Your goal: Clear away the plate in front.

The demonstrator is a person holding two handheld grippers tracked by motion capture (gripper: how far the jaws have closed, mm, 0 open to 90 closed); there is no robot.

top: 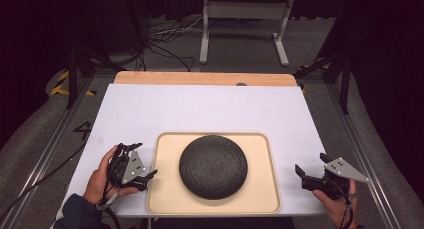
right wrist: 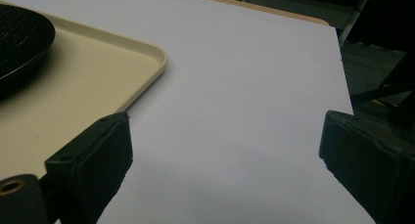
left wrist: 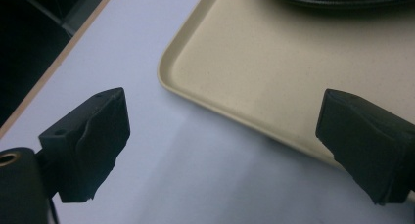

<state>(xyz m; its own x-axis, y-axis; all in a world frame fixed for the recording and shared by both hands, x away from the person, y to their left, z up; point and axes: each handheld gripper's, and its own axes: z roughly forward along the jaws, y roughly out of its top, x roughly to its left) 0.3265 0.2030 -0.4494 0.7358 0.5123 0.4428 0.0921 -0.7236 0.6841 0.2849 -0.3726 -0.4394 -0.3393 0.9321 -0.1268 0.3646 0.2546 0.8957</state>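
On either side of the beige rectangular plastic tray (top: 162,194) holding a dark round textured dome (top: 213,166), my left gripper (top: 144,164) and right gripper (top: 310,165), jaws spread apart, empty

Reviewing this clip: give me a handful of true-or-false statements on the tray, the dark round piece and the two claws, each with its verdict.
1. The dark round dish sits on the beige tray. True.
2. The left claw is clamped on the tray's rim. False: its jaws stand wide apart, holding nothing, beside the tray's left edge.
3. The right claw is open, over the white tabletop to the right of the tray. True.
4. The dish stands on the white tabletop, off the tray. False: it is near the tray's middle.
5. Each claw is held in a person's hand. True.
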